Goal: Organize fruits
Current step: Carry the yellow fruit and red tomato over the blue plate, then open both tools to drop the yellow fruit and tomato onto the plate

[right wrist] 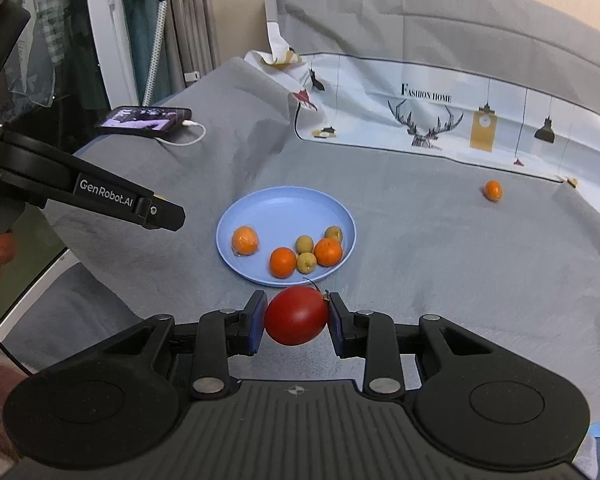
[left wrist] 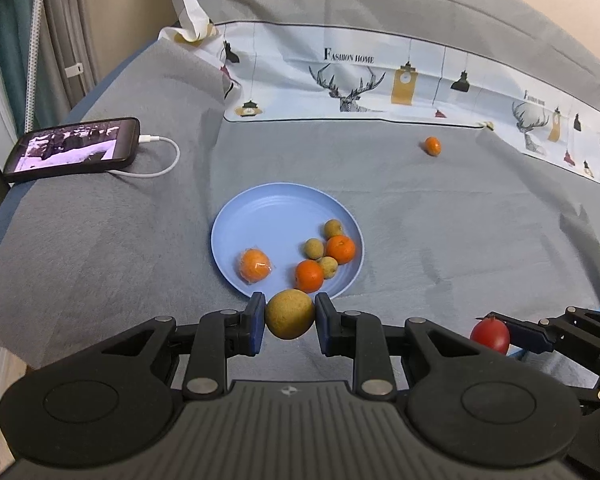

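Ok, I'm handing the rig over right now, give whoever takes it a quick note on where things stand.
Left gripper: shut on a tan-brown fruit, just short of the blue plate.
Right gripper: shut on a red tomato, also near the plate's front rim.
Done: three oranges and three small tan fruits on the plate; one orange is in clear wrap.
Left: set down both held fruits, then fetch the loose orange lying on the grey cloth beyond the plate.

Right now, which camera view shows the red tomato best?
The right wrist view: the red tomato sits large and central, clamped between the right gripper fingers. The left wrist view shows it small at the right edge, partly hidden.
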`<state>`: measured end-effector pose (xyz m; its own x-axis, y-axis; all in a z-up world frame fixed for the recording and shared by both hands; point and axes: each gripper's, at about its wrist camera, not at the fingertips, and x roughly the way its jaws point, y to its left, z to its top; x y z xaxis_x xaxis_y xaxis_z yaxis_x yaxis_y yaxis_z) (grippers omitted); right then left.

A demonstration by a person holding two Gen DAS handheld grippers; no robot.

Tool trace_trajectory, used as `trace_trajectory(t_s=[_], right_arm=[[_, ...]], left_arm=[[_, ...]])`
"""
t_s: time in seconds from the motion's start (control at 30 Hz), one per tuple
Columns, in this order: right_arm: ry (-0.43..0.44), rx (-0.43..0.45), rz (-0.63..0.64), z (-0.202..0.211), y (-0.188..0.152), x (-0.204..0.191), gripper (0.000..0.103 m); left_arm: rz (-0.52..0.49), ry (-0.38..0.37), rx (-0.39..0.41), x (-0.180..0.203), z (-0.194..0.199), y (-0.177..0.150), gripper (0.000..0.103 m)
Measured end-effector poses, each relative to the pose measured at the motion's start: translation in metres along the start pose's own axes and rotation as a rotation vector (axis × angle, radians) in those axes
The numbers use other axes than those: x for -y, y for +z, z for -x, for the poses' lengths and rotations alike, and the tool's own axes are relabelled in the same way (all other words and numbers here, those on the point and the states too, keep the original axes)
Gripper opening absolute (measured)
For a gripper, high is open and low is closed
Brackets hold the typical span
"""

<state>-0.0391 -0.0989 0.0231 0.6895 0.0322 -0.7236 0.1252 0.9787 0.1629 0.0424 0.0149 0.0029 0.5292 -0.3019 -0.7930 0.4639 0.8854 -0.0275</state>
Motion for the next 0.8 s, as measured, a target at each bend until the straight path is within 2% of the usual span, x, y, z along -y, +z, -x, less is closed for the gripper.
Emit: trace_trajectory(t_s=[0.33, 0.5, 0.8], right_arm=[[0.002, -0.019, -0.018, -0.057, 0.025, 0.019, 0.034], [0.02, 0.011, 0.042, -0.088, 0.045, 0.024, 0.034], [0.052, -0.02, 0.102, -0.157, 0.067, 0.035, 0.034]], left_arm=[[0.013, 0.027, -0.039, -0.011, -0.055, 0.038, 0.029], [0.011, 0.024, -0.049, -0.014, -0.091, 0.06, 0.029], [-0.016, 0.047, -0.1, -0.019, -0.161, 0.079, 0.029]])
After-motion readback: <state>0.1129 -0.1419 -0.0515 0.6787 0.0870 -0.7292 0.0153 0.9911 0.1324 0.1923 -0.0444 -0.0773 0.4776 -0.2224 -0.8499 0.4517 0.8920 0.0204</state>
